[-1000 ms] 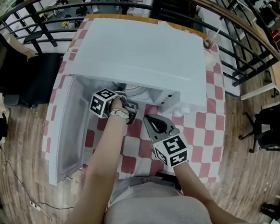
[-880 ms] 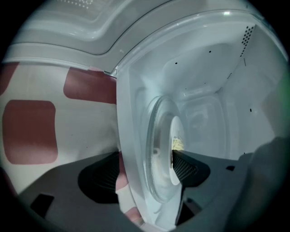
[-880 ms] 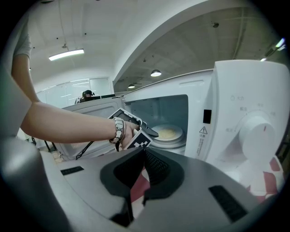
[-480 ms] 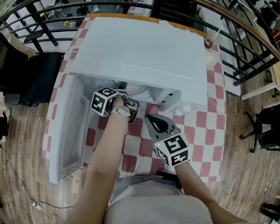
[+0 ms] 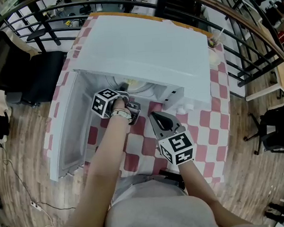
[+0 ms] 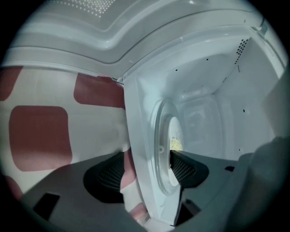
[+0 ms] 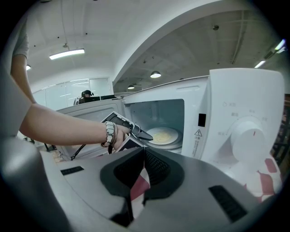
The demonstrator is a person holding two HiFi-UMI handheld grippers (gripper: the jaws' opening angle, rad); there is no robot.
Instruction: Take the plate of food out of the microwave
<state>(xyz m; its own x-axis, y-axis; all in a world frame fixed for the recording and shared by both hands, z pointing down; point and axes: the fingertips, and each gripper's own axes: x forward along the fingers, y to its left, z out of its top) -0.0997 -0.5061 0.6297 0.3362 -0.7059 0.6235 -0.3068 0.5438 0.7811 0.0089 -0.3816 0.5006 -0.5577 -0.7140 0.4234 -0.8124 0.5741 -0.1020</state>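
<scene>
Now reaching into the microwave with the left gripper, door swung fully open to the left. Jaws well apart there, gripping nothing: one pad inside the cavity, just over the plate, the other pad outside, below the sill and over the tablecloth. Between the two: the sill, the turntable rim and the plate's near edge. Contact between inner pad and plate: unclear. Plate lying flat on the turntable, mid-cavity, with pale yellow food spread across it.

Holding the right gripper outside, low over the red-and-white tablecloth, in front of the control panel, near the microwave but apart from it. Jaws together there, tips meeting, empty; only a sliver of tablecloth visible behind them. Aimed toward the cavity, with the left hand, a bracelet at its wrist, seen side-on at the opening. Large white dial on the panel, at the right.
</scene>
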